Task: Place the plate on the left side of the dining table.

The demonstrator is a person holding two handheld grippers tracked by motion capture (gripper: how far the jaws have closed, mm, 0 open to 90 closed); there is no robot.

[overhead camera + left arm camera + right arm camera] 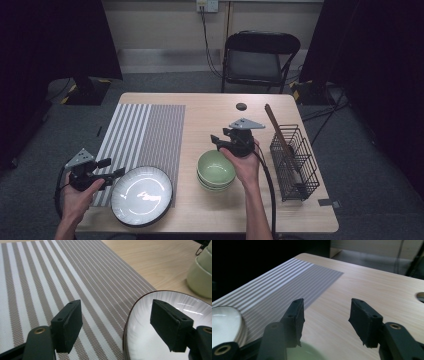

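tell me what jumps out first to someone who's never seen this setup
The glossy white plate near the table's front edge, lying partly on the striped placemat, catches the light; the open left gripper sits at its left rim. Beside it are stacked green bowls, with the open right gripper just above their far rim. A black wire basket stands to the right.

This looks like a recording studio or lab set up for tabletop work, not a home. Black curtains (55, 40) hang down the left and right edges of the high view, closing in a grey carpeted floor (165, 82). A black folding metal chair (260, 57) stands at top centre before a plain beige wall, where cables (207, 42) drop from a wall socket (207, 5). The light wooden counter (210, 117) fills the middle, laid out like a staged dining place.
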